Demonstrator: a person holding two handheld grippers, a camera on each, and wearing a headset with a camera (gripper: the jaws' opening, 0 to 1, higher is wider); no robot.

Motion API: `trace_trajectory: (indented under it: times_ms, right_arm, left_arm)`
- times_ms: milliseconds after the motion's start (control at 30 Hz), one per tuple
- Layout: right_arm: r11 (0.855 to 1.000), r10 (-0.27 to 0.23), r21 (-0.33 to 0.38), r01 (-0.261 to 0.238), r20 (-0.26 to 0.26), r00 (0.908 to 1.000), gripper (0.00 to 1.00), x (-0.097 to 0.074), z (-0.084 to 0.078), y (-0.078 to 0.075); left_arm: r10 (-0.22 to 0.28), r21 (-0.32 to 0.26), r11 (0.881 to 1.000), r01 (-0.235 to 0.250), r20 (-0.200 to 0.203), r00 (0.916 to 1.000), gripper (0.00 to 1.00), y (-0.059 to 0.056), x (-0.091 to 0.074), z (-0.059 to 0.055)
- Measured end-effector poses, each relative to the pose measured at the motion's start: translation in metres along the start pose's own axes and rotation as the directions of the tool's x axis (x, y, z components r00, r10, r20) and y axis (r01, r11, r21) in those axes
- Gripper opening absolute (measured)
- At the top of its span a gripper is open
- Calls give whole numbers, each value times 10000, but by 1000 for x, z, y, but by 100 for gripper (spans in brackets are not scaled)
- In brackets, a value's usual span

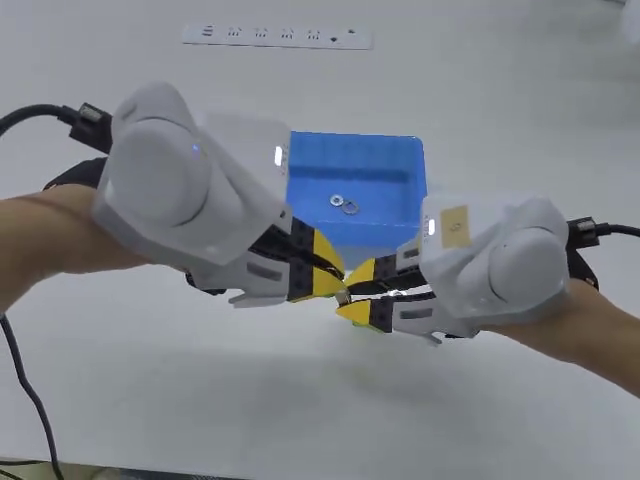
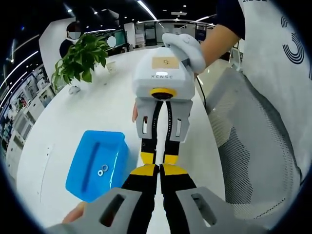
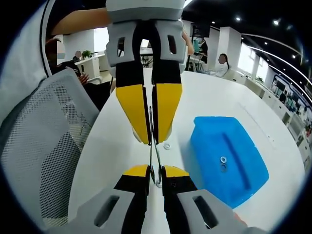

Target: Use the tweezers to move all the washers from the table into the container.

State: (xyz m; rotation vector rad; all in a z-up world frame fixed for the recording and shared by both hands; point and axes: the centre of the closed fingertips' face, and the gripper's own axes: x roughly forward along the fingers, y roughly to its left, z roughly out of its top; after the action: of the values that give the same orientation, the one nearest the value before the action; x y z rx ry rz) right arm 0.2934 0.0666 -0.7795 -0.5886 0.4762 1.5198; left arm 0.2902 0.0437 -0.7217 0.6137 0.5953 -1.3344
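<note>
Tweezers point(image 3: 154, 156): being gripped at one end by the right gripper point(image 3: 155, 171), jaws closed to a narrow slit on them; the other end is being pinched between the near-shut jaws of the left gripper point(image 3: 155, 137), both being held tip to tip above the white table point(image 3: 112, 156). One washer point(image 3: 167, 146) is being left on the table just beside the tweezers; two washers point(image 3: 223, 161) are being kept inside the blue container point(image 3: 243, 141) nearby.
</note>
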Motion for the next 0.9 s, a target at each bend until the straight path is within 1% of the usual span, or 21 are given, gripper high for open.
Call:
trace_trajectory:
  times_ms: [233,400,533,900]
  right_arm:
    - [10000,23,64,-23,61,10000,11,1,-1,0]
    - [9999,51,-154,-52,-59,10000,11,2,-3,0]
    - [9998,191,-23,-191,-116,9998,11,2,-6,1]
    - [9992,401,-72,-403,-202,9990,11,1,-8,1]
  left_arm:
    - [-4,-71,10000,4,-11,10000,6,1,1,-1]
    - [23,-95,10000,-23,-3,10000,6,2,1,0]
    - [-27,-132,9999,29,87,10000,6,0,2,1]
    - [-102,-41,9999,102,32,9999,6,0,4,3]
